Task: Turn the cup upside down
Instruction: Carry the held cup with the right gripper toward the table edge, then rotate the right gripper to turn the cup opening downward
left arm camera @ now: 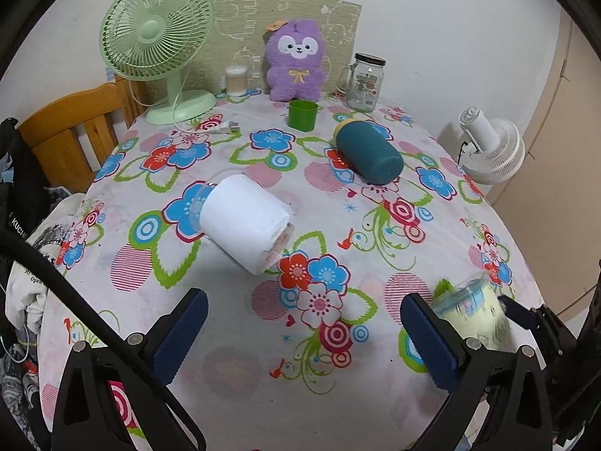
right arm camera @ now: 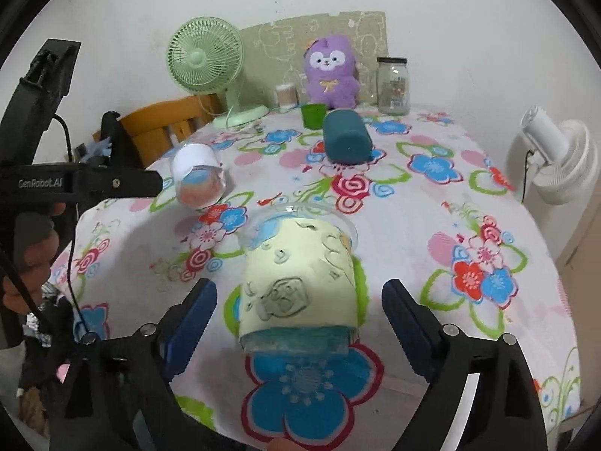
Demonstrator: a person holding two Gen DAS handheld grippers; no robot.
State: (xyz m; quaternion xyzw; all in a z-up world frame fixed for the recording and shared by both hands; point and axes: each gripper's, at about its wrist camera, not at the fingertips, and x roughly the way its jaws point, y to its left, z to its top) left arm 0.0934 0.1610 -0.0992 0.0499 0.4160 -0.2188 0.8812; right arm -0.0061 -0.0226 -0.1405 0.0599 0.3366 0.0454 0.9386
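A clear cup with a pale yellow sleeve (right arm camera: 300, 263) lies on its side on the floral tablecloth (right arm camera: 432, 218), mouth pointing away from me. My right gripper (right arm camera: 299, 289) is open, one blue finger on each side of this cup with a gap showing on both sides. The left wrist view shows the same cup (left arm camera: 473, 312) at the lower right. My left gripper (left arm camera: 304, 323) is open above bare tablecloth, with nothing between its fingers. A white-sleeved cup (left arm camera: 244, 221) and a teal cup (left arm camera: 368, 150) also lie on their sides. A small green cup (left arm camera: 302, 114) stands upright.
Along the back edge stand a green desk fan (left arm camera: 157, 37), a purple plush toy (left arm camera: 295, 62), a glass jar (left arm camera: 366, 80) and a cotton swab tub (left arm camera: 236, 80). A white fan (left arm camera: 492, 150) sits off the table's right. A wooden frame (left arm camera: 71, 131) and clothes lie on the left.
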